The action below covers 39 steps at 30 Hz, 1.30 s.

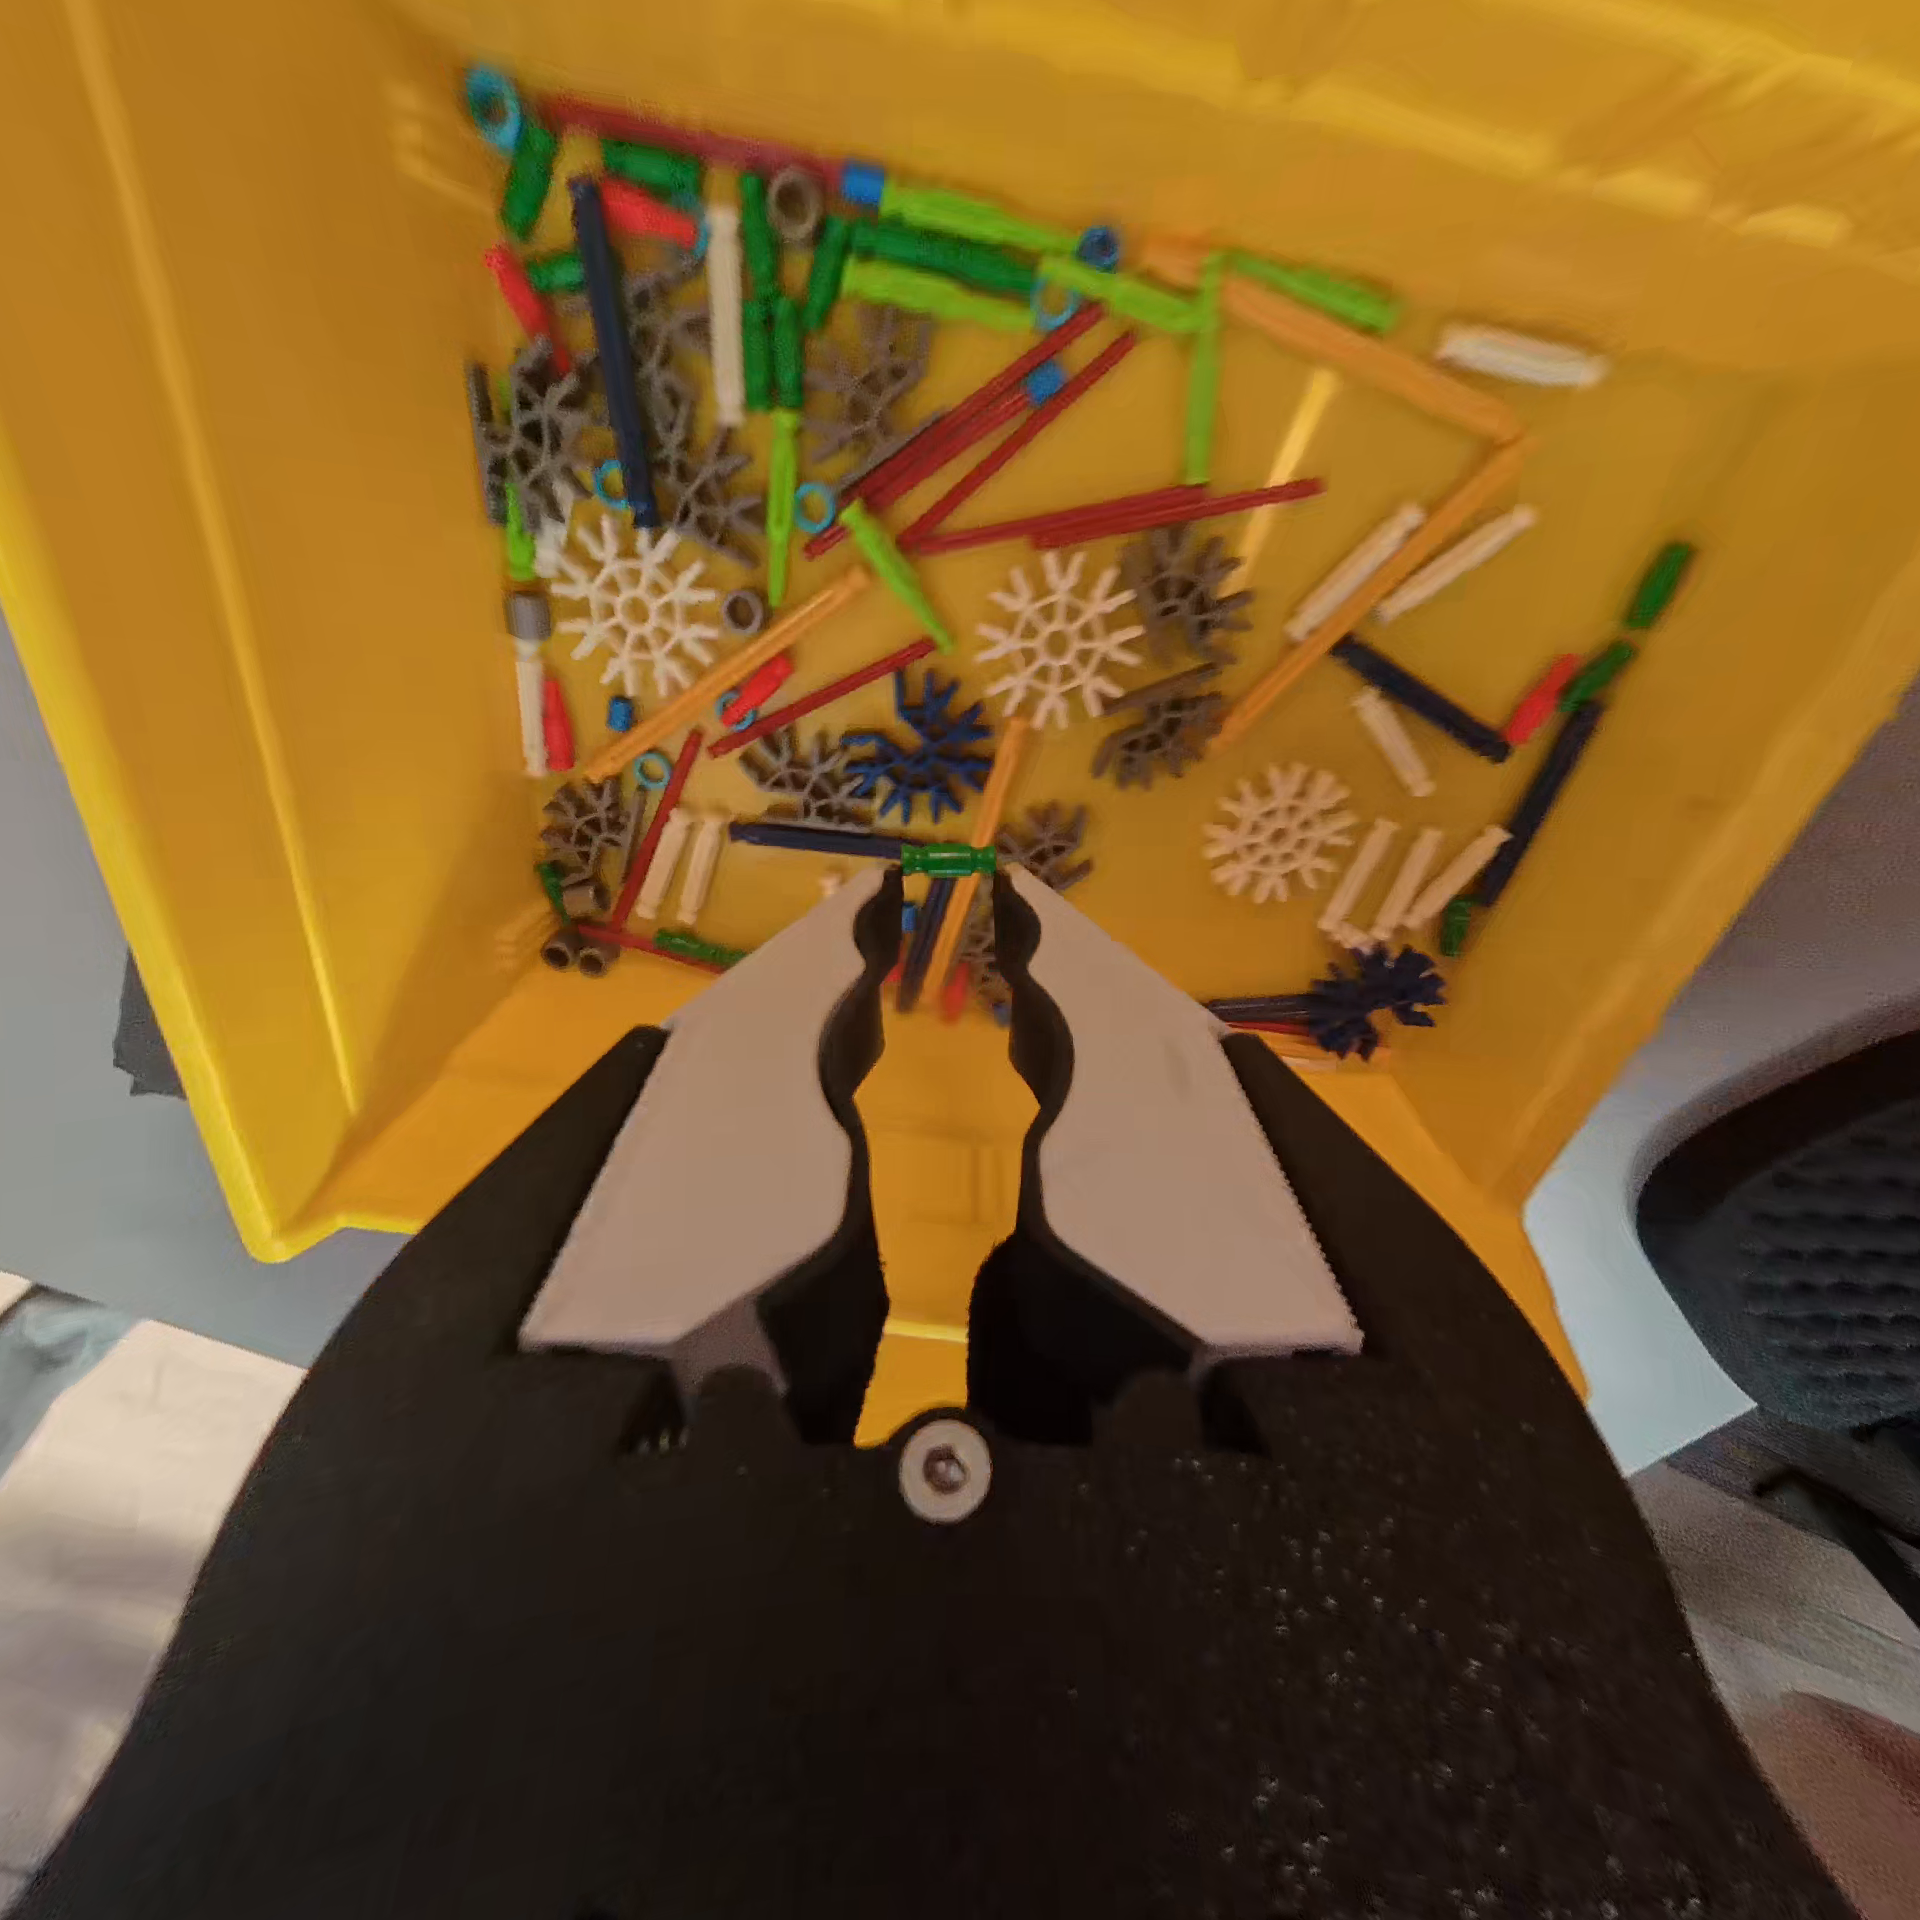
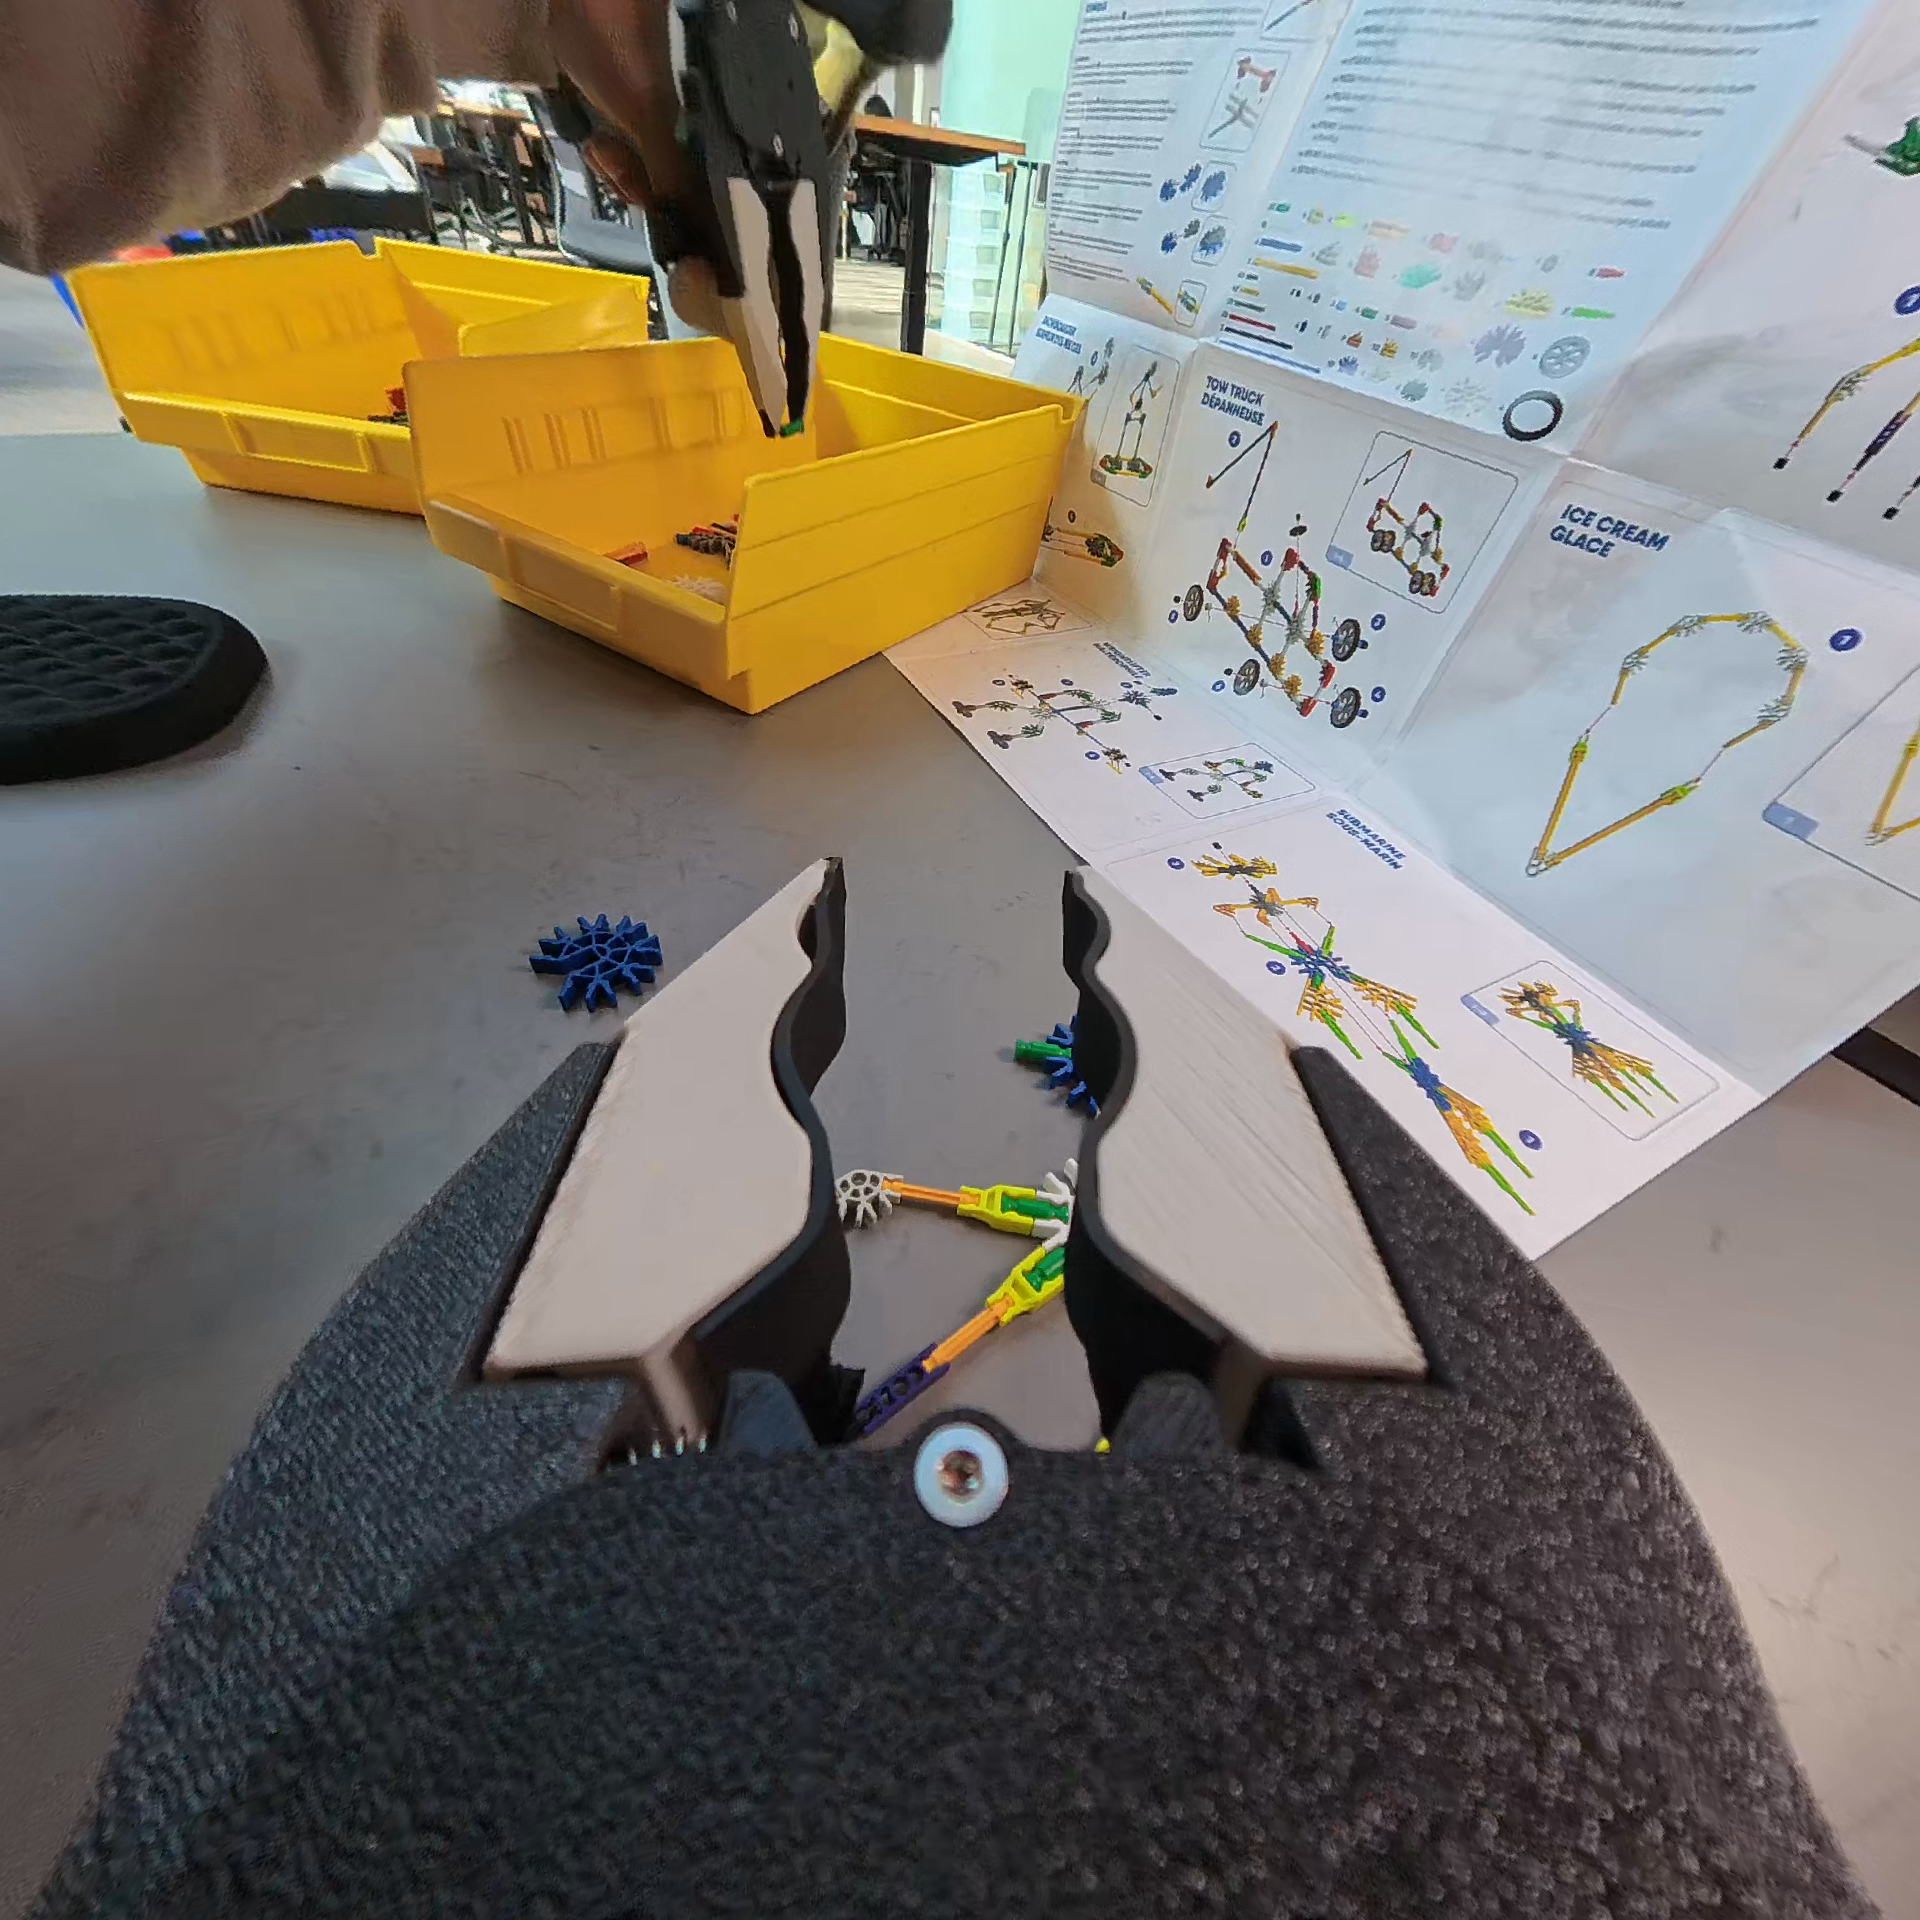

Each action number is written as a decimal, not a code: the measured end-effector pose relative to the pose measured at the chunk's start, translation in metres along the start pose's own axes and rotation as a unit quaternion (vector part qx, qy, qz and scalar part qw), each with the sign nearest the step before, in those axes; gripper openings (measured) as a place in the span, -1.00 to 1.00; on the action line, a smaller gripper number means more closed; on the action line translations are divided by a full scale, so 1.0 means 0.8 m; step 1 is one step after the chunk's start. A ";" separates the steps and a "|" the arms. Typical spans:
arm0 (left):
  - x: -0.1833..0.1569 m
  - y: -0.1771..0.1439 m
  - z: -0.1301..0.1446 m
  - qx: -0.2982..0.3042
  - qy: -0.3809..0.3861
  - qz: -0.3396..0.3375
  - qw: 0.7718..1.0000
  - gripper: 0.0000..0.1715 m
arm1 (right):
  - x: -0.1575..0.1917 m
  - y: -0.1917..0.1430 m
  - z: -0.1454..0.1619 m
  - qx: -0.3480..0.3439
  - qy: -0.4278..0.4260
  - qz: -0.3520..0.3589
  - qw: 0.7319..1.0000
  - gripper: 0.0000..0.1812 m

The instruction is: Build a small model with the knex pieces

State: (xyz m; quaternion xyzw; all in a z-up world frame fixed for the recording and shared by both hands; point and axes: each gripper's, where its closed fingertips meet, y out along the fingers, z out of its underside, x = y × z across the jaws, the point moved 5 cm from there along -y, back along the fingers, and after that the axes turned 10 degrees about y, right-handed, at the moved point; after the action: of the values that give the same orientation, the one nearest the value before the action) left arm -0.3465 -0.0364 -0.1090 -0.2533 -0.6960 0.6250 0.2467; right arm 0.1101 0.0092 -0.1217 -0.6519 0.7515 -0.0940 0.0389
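Observation:
My left gripper (image 1: 948, 871) is shut on a short green rod (image 1: 948, 860) held crosswise between its fingertips, above a yellow bin (image 1: 260, 623) full of loose rods and snowflake connectors. It also shows in the right wrist view (image 2: 784, 421), over the near yellow bin (image 2: 831, 561), with the green rod (image 2: 792, 426) at its tip. My right gripper (image 2: 951, 883) is open and empty, low over the grey table. Under it lies a small assembly (image 2: 987, 1210) of orange rods, yellow and green pieces and white connectors. A blue connector with a green rod (image 2: 1055, 1055) lies by its right finger.
A blue snowflake connector (image 2: 597, 961) lies on the table to the left. A second yellow bin (image 2: 239, 364) stands behind the first. A large printed instruction sheet (image 2: 1455, 623) spreads on the right. A black round pad (image 2: 104, 681) sits at the left edge. The tips of one gripper are about 45 centimeters away from the tips of the other.

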 end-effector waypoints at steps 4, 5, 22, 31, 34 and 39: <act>-0.135 -0.042 -0.063 -0.123 0.123 -0.021 0.984 -0.80 | 0.005 0.003 0.002 0.009 -0.015 -0.002 1.000 -0.55; -0.172 -0.040 -0.076 -0.142 0.152 -0.022 0.978 -0.80 | 0.005 0.003 0.002 0.009 -0.016 -0.003 1.000 -0.55; -0.322 0.065 -0.142 -0.229 0.199 -0.022 0.953 -0.71 | 0.007 -0.001 0.003 0.004 -0.030 0.006 1.000 -0.53; -0.041 -0.078 -0.018 -0.069 0.010 -0.252 0.965 -0.75 | 0.010 0.000 0.005 0.010 -0.038 0.001 0.999 -0.53; 0.003 -0.033 0.022 0.046 0.009 -0.197 0.979 -0.75 | 0.011 0.001 0.005 0.012 -0.041 0.000 0.999 -0.54; 0.029 0.040 0.053 0.180 0.045 -0.106 0.977 -0.73 | 0.007 -0.001 0.003 0.006 -0.027 0.000 1.000 -0.53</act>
State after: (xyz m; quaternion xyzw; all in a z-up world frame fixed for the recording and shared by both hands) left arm -0.3903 -0.0500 -0.1445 -0.1580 -0.5833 0.6981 0.3841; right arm 0.1104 0.0033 -0.1238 -0.6542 0.7493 -0.0812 0.0634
